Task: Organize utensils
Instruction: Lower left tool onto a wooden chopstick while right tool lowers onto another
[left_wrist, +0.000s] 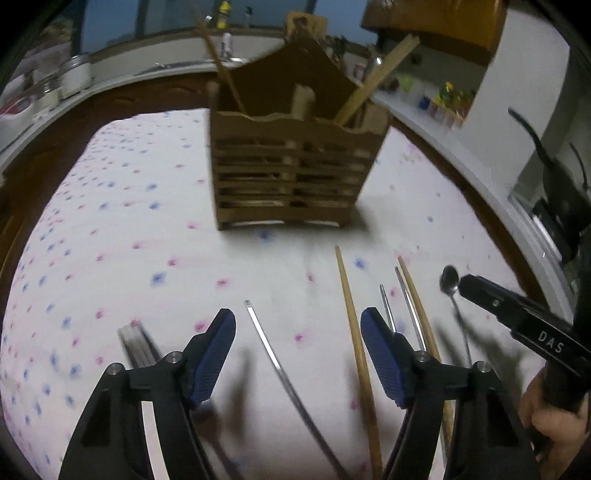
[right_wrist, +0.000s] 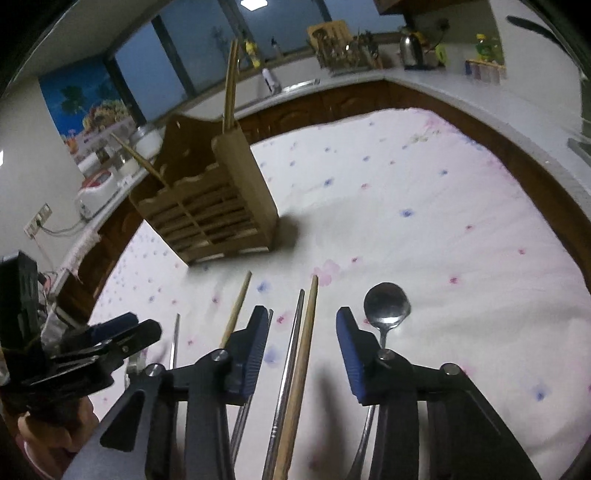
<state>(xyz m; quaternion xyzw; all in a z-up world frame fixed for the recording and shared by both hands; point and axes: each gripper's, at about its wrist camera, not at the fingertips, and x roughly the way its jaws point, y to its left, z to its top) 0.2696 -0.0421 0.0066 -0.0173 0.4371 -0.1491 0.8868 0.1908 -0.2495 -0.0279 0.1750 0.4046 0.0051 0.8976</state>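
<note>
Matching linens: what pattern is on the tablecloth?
White tablecloth with small pink and blue flowers, clearest in the right wrist view.

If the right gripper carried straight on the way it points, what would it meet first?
Probably the wooden chopstick and metal chopstick lying between the right gripper pads on the tablecloth; depth is unclear.

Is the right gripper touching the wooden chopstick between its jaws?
Apart. The right wrist view shows the wooden chopstick lying between the right gripper's blue pads, with cloth visible on both sides.
</note>
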